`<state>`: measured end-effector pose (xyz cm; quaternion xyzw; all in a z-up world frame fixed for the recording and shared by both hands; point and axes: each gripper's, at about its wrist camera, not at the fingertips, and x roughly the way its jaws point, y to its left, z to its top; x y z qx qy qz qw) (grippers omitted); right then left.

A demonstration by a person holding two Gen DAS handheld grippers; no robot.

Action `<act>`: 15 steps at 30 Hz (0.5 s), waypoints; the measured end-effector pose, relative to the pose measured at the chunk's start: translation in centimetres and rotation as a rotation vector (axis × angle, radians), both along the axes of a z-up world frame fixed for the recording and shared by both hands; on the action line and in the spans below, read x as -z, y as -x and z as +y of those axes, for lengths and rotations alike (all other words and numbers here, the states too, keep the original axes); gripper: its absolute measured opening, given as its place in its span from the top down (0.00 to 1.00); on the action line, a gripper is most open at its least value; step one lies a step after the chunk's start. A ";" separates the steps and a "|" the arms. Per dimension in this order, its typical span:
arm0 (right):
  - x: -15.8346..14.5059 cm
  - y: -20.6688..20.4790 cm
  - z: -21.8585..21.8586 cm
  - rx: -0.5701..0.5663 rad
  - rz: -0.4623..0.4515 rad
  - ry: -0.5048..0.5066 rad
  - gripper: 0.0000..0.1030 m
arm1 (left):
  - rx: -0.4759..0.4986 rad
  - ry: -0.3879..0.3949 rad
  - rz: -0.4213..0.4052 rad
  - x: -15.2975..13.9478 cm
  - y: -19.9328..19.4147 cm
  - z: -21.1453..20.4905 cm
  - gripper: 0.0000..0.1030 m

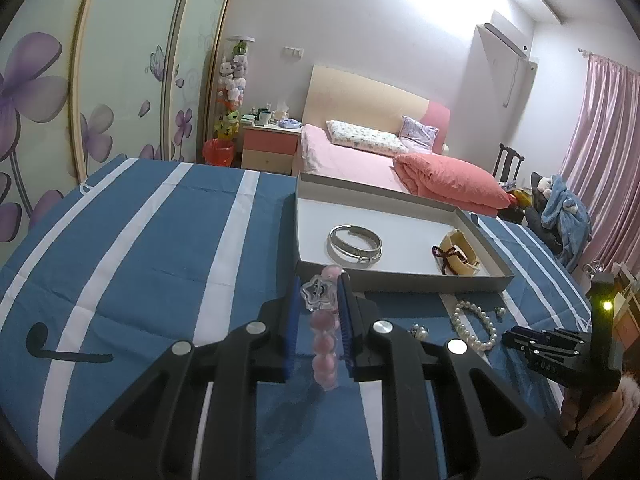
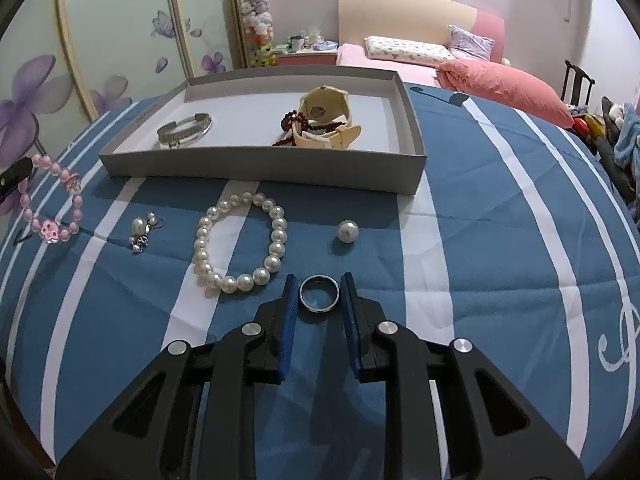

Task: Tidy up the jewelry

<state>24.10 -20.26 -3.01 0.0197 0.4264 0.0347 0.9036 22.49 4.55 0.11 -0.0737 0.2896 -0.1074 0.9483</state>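
My count, by kind:
- Bracelets: four. One pink bead bracelet [image 2: 52,200], one pearl bracelet [image 2: 240,240], one silver bangle [image 2: 184,130], one dark red bead bracelet [image 2: 308,124].
- Watches: one, cream watch [image 2: 326,116].
- Rings: one, silver ring [image 2: 319,293].
- Pearl earrings: two. One dangling earring [image 2: 142,230], one lone pearl [image 2: 347,231].
- Trays: one, grey tray [image 2: 264,168].
- My grippers: two.
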 end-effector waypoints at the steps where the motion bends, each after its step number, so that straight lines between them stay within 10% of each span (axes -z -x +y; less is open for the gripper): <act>1: -0.2 0.1 -0.2 0.006 -0.010 -0.009 0.78 | 0.000 0.001 -0.002 -0.1 0.0 0.0 0.82; 15: -7.3 3.3 -0.6 0.051 -0.391 -0.081 0.78 | -0.003 0.009 -0.070 -2.1 1.1 -0.3 0.82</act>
